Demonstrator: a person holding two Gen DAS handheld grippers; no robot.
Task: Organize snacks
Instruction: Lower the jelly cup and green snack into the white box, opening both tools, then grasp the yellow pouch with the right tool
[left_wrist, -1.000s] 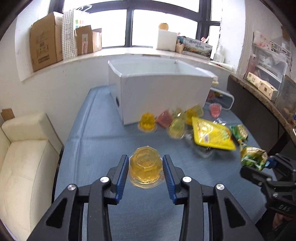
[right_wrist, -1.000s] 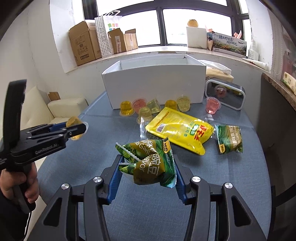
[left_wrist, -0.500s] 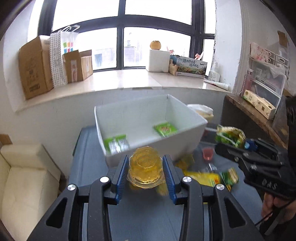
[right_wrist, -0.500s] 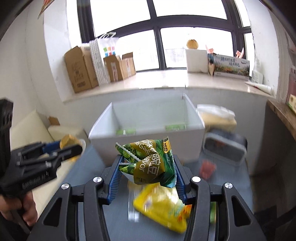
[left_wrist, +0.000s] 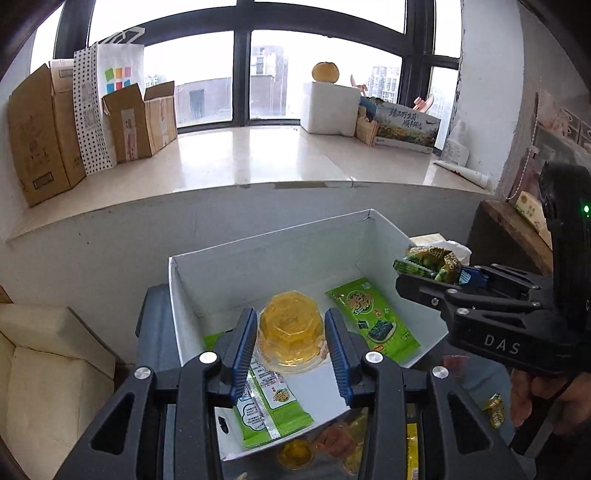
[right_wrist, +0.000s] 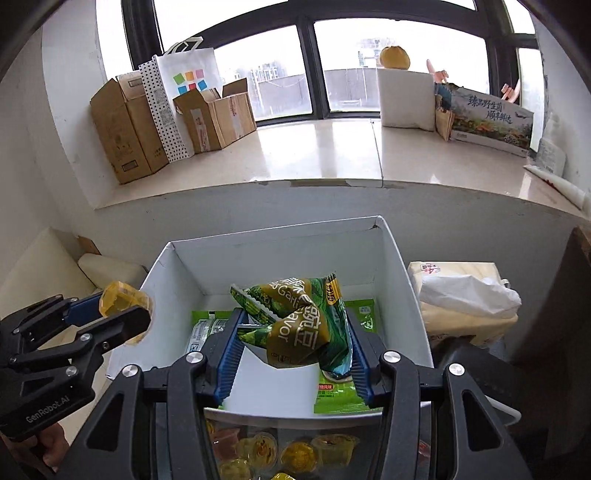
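My left gripper (left_wrist: 290, 345) holds one jelly cup (left_wrist: 290, 326), my right gripper (right_wrist: 291, 350) one green packet (right_wrist: 299, 325); the white box (left_wrist: 258, 258) holds perhaps two packets.

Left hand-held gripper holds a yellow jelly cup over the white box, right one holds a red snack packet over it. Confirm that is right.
Not quite. The packet in the right hand-held gripper is green, not red: the right wrist view shows a crumpled green snack packet between its blue pads. The rest stands: the left hand-held gripper holds the yellow jelly cup, and both hang over the white box.
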